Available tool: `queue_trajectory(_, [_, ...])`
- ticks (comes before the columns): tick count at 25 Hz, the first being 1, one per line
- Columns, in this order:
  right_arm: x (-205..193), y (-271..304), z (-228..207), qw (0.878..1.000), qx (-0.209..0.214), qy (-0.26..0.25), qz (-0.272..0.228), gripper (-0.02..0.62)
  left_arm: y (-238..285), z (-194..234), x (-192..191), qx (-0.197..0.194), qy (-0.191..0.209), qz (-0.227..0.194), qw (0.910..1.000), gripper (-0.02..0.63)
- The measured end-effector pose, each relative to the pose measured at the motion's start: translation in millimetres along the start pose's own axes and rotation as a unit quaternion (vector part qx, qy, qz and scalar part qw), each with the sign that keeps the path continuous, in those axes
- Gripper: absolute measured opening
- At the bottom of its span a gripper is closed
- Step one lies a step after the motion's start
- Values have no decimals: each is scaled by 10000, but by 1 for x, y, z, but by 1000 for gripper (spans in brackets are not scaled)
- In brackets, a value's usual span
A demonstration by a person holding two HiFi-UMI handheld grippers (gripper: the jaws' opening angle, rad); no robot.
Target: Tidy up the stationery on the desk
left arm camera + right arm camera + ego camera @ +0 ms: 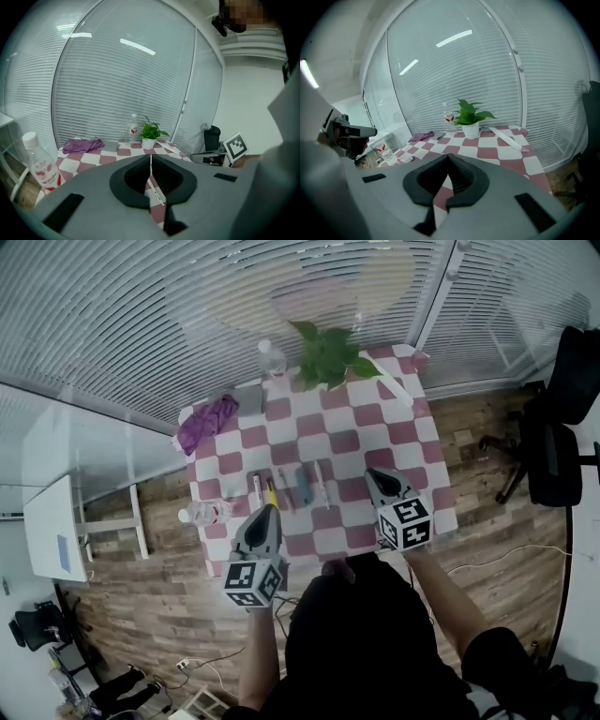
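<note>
1. Grey left gripper [266,513] hangs over the near left part of the table, its jaws pressed together on nothing. Your right gripper [374,474], over the near right, is likewise closed and empty.
2. Between them the stationery [305,486] lies in a loose side-by-side row of pens and similar pieces on the checked tablecloth [345,441]. That fits either a line-up already tidied or pieces waiting to be gathered. I can make out no holder for them.
3. A water bottle [206,513] stands at the near left edge, just left of the row.
4. Farther off, a purple rag [208,422] lies at the far left. A second bottle [270,358] and a potted plant [328,357] stand at the far edge.
5. Around the table you have a wood floor [141,615], slatted blinds [141,315] beyond, and a black chair [553,456] on the right.
</note>
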State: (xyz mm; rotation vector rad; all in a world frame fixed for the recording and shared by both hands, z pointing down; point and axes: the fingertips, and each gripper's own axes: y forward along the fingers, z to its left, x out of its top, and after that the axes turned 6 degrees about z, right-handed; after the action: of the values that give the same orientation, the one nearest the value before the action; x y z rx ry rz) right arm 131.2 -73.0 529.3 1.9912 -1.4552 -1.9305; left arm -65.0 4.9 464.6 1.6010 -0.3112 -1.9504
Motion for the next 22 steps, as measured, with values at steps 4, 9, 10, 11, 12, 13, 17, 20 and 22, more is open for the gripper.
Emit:
queue_trajectory(4, [6, -30, 26, 9994, 121, -88, -302, 21, -30, -3, -1, -137, 100, -180, 9997, 38])
queue_trajectory(9, [12, -75, 76, 9970, 245, -314, -668, 21, -79, -11, -5, -350, 312, -425, 9980, 38])
queue_trajectory(10, [13, -84, 87, 9962, 289, -357, -742, 21, -89, -12, -6, -384, 337, -478, 9976, 38])
queue_trajectory(11, [13, -93, 99, 9953, 347, -392, -811, 21, -99, -13, -7, -414, 369, -524, 9971, 40])
queue_trajectory(12, [13, -102, 111, 9944, 415, -419, -873, 21, -110, -15, -8, -440, 411, -564, 9966, 38])
queue_trajectory(13, [13, -112, 123, 9935, 481, -441, -928, 21, -120, -16, -9, -464, 457, -601, 9961, 38])
queue_trajectory(17, [10, -146, 159, 9905, 649, -483, -1109, 21, -154, -23, -14, -595, 574, -753, 9937, 38])
queue_trajectory(20, [6, -170, 177, 9884, 690, -483, -1261, 21, -175, -28, -18, -698, 633, -835, 9920, 38])
queue_trajectory(22, [5, -186, 185, 9870, 707, -459, -1366, 21, -187, -32, -21, -765, 672, -868, 9910, 38])
